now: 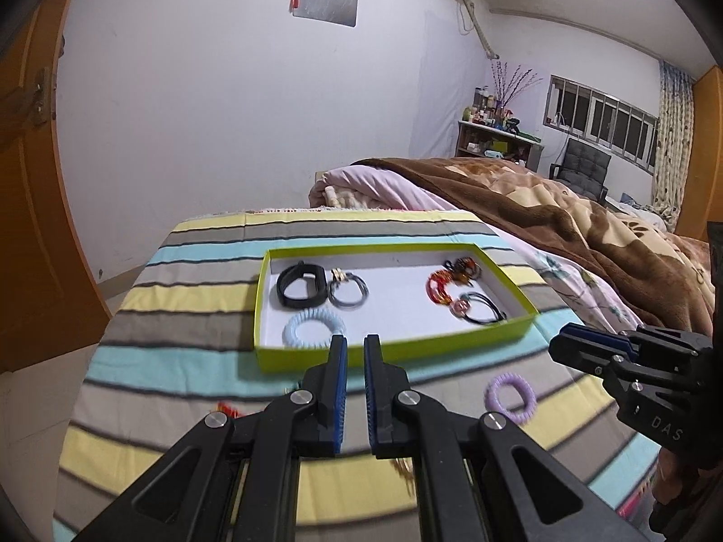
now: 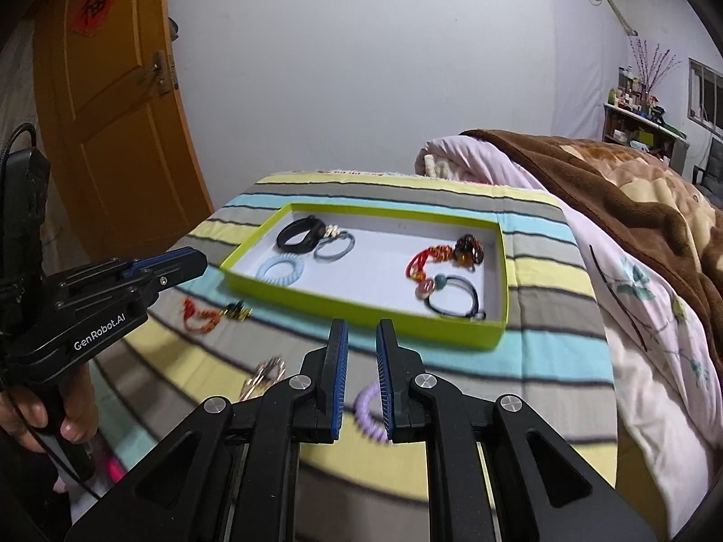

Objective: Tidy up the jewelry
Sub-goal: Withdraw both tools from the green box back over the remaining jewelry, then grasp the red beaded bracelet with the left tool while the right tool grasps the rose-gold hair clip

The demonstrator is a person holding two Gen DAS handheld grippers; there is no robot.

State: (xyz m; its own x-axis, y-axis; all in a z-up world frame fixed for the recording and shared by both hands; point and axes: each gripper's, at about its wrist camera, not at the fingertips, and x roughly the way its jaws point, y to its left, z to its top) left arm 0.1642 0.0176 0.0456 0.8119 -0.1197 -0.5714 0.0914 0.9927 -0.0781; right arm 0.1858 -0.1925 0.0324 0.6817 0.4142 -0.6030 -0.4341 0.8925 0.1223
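Observation:
A green-rimmed tray (image 1: 388, 351) (image 2: 361, 305) with a white floor lies on the striped cloth. It holds a black band (image 1: 300, 287), a grey hair tie (image 1: 348, 293), a light blue coil tie (image 1: 312, 327), red beads (image 1: 440, 291) and a black tie with a pink bead (image 1: 479, 307). A purple coil tie (image 1: 510, 395) (image 2: 370, 406) lies on the cloth. My left gripper (image 1: 355, 343) is open a little and empty, just before the tray's near rim. My right gripper (image 2: 361, 327) is open a little and empty above the purple tie. A red bead piece (image 2: 201, 316) and a gold piece (image 2: 264, 375) lie on the cloth.
The striped cloth (image 1: 180, 316) covers a raised surface with edges at left and far side. A bed with a brown blanket (image 1: 565, 217) lies to the right. An orange door (image 2: 113, 113) stands at the left. A shelf (image 1: 497, 140) and a chair stand far back.

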